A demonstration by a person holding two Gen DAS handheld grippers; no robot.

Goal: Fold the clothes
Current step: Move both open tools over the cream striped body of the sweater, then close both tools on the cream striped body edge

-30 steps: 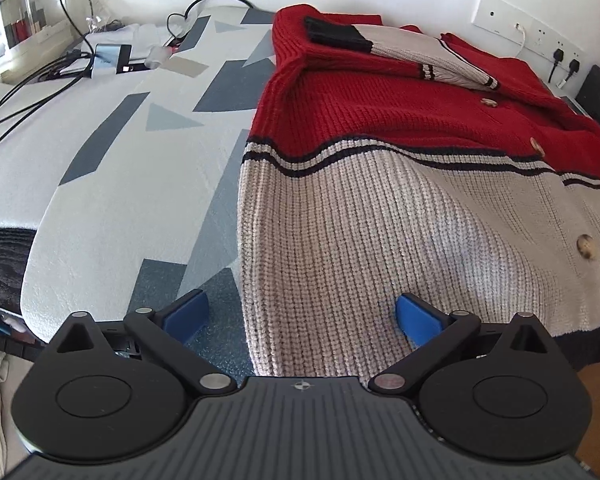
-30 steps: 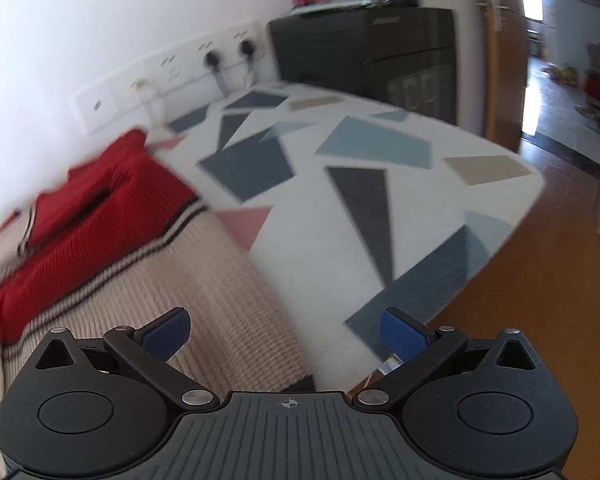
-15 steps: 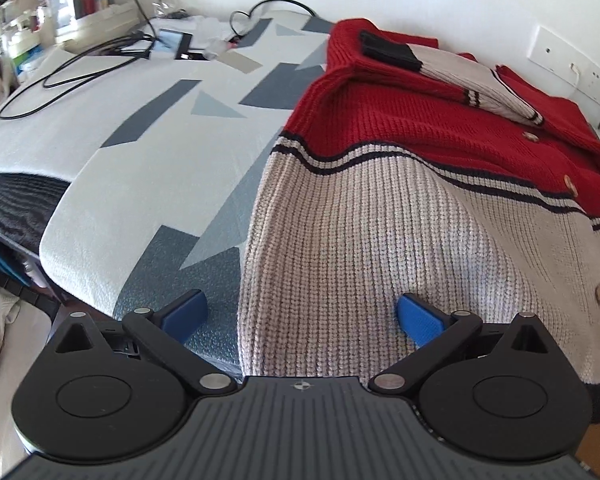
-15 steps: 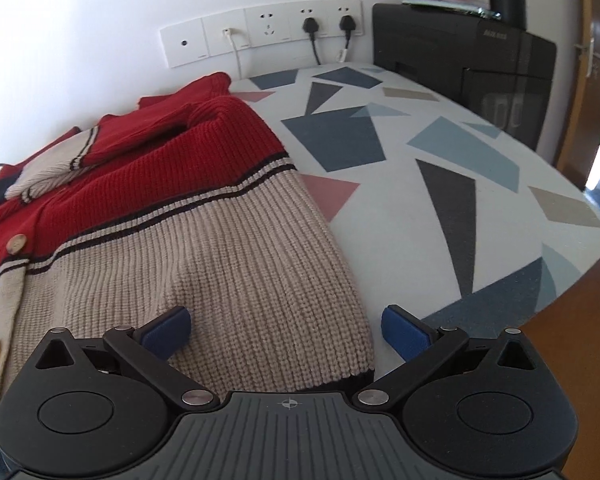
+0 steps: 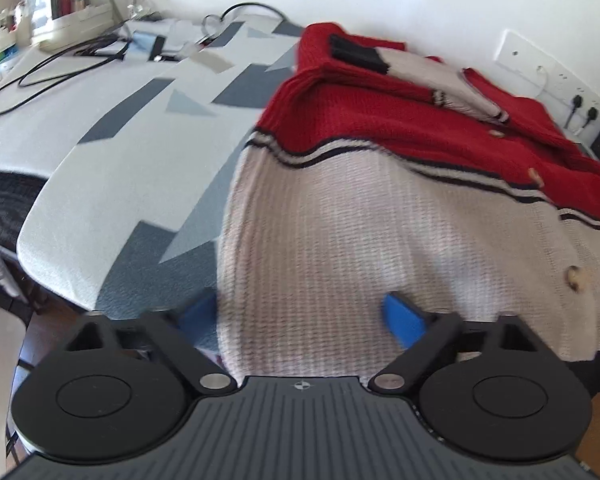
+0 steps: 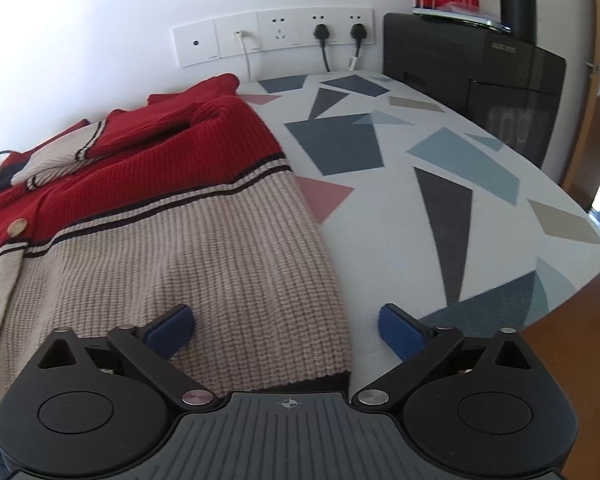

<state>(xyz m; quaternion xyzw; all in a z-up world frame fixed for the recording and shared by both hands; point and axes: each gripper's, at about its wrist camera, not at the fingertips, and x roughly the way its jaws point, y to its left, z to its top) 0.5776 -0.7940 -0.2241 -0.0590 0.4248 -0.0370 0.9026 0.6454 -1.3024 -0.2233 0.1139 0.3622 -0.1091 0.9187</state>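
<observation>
At the near edge of the table, both grippers straddle the cardigan's hem corners, one each, probably so the bottom can be lifted evenly. The left gripper has its jaws wide, the cream knit's left edge lying between them; the right gripper is equally wide around the right corner, where a dark hem band shows. Neither pinches cloth. Farther back, the cardigan lies flat on the patterned tablecloth, its sleeves crossed over the red chest, so the sides appear already folded in. Only the left view shows the cables beyond; only the right shows the wall sockets and black cabinet.
</observation>
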